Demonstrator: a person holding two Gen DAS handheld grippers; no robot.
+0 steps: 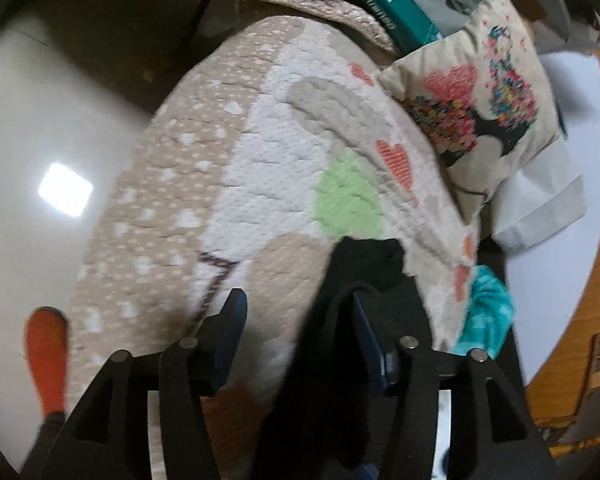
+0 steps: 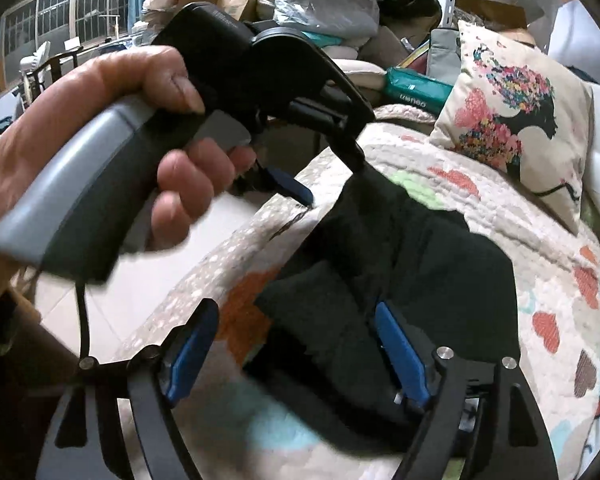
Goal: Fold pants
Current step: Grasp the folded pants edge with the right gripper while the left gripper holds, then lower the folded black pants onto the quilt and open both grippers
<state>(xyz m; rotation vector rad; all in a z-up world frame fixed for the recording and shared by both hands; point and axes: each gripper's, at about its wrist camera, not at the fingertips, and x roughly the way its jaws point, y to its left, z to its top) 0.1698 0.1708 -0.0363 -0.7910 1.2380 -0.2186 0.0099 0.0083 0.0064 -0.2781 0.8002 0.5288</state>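
Where the two views overlap, a quilted bedspread [image 1: 260,168] in beige and white, patterned with coral hearts and a green patch, is seen to fill most of the space, with pale glossy floor [image 1: 32,128] shown beside it in the left wrist view. Behind the bedspread, a clutter of bags and boxes [image 2: 320,0] is stacked up. The black pants [image 2: 420,256] are spread in a bunched, partly doubled heap on the bedspread, near its edge. A printed cushion [image 2: 512,112] with a floral silhouette is propped at the far side of the bedspread, well apart from the pants, and a teal box [image 2: 416,84] is lodged just behind it. A turquoise cloth [image 1: 488,312] is glimpsed at the bedspread's edge.

The left gripper [image 2: 328,184] is held by a hand [image 2: 112,128] wrapped round its grey handle, and its jaws are seen parted, one finger touching the upper edge of the pants and the other apart from the fabric over the bedspread. The right gripper [image 2: 296,344] is shown with its jaws wide open; a fold of the pants lies between the blue pads [image 2: 400,352], but no squeeze on the cloth is seen. An orange object [image 1: 46,356] is glimpsed on the floor, too blurred to be identified
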